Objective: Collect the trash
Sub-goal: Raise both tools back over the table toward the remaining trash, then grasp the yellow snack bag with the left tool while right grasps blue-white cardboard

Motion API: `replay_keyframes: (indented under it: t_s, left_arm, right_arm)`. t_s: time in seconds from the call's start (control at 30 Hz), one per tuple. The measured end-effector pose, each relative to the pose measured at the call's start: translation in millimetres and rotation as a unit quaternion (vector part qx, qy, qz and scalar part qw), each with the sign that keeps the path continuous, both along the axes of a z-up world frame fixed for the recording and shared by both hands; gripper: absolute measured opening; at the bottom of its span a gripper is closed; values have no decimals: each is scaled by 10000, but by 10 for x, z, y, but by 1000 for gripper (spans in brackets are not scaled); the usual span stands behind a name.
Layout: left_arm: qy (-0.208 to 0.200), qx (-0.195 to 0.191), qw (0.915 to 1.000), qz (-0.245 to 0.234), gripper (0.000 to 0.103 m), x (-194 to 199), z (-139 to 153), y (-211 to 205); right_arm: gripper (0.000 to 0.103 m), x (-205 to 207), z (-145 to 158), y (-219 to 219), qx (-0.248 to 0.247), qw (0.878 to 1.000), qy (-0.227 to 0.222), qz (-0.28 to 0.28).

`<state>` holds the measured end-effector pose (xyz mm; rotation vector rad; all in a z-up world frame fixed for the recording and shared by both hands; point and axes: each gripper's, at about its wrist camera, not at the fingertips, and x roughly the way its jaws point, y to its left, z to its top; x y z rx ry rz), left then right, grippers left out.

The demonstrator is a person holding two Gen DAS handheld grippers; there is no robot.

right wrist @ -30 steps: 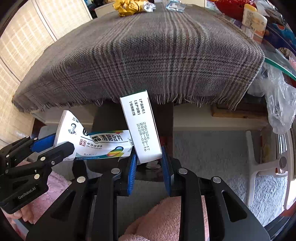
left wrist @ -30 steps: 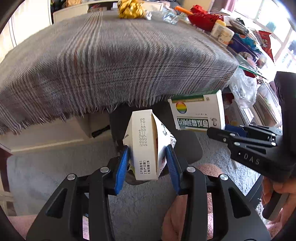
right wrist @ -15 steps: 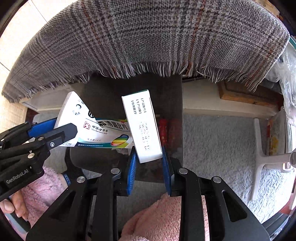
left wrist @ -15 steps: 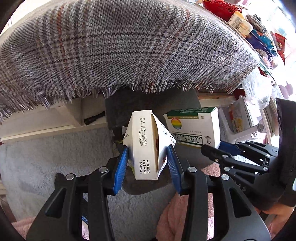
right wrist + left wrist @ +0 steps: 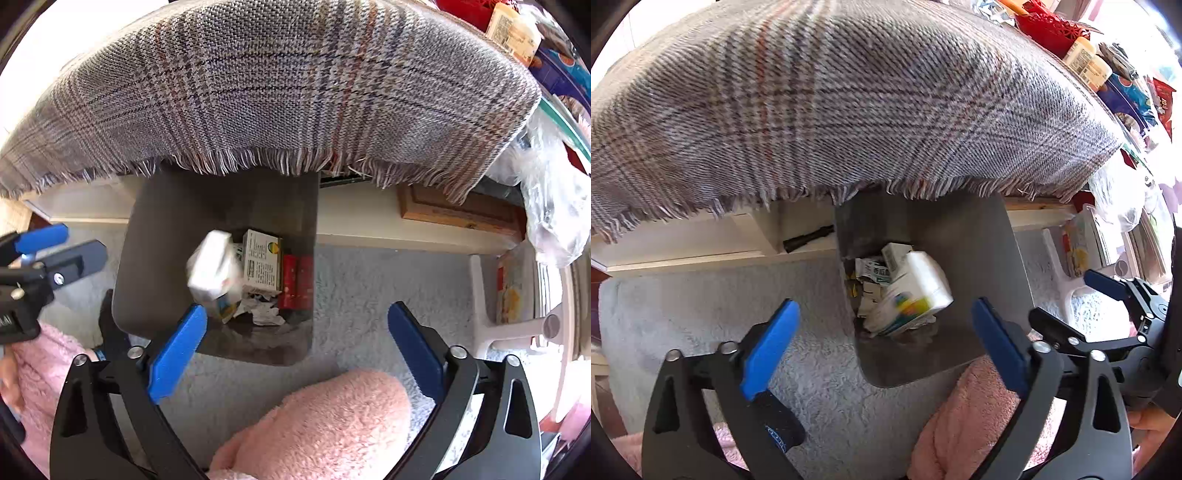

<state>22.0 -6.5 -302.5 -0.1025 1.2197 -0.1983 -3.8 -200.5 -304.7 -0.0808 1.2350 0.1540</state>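
Two hand-held grippers, left (image 5: pixel 882 339) and right (image 5: pixel 295 343): jaws just opened wide, empty | boxes (image 5: pixel 916 291) in grey bin (image 5: pixel 979 258)

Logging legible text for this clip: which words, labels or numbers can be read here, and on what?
No text reads cleanly.
On the white and green cardboard carton lying in the grey plastic bin: black print, too small to read.
On the white carton over the bin: smeared by motion blur.
On the cream bottle: label too small.
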Motion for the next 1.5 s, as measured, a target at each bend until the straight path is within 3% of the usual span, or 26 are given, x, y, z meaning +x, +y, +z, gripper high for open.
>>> replay_keyframes:
  t_s: [0.27,0.47,0.7,0.87,1.07,1.37,1.5]
  left_arm:
    - [-40,-90,9999,-22,95,-48,287,68]
    - [-394,-120,9991,26,95,21,788,154]
    - [-766,-114,9970,63,95,306,1279,235]
    - [-837,-118,9964,104,95,661,1388,292]
    - [-1029,24,9947,55,95,1206,1497,294]
    - [-1320,203,9906,313,95,2077,1513,287]
    - [-1441,311,9886,295,95,2447,1535,218]
  right_arm:
    - [99,23,326,-131,252,9996,-56,-150]
    - [99,83,765,-230,515,9974,-467,-205]
    - [100,379,1314,-345,762,9921,-962,-268]
    - [100,753,1545,-420,887,9889,-1113,-426]
    - [99,1279,1634,-513,954,9857,-1207,-682]
    - [99,2289,1477,-490,768,9824,-1406,-961]
    - [92,2659,1393,-389,603,9841,-1433,-859]
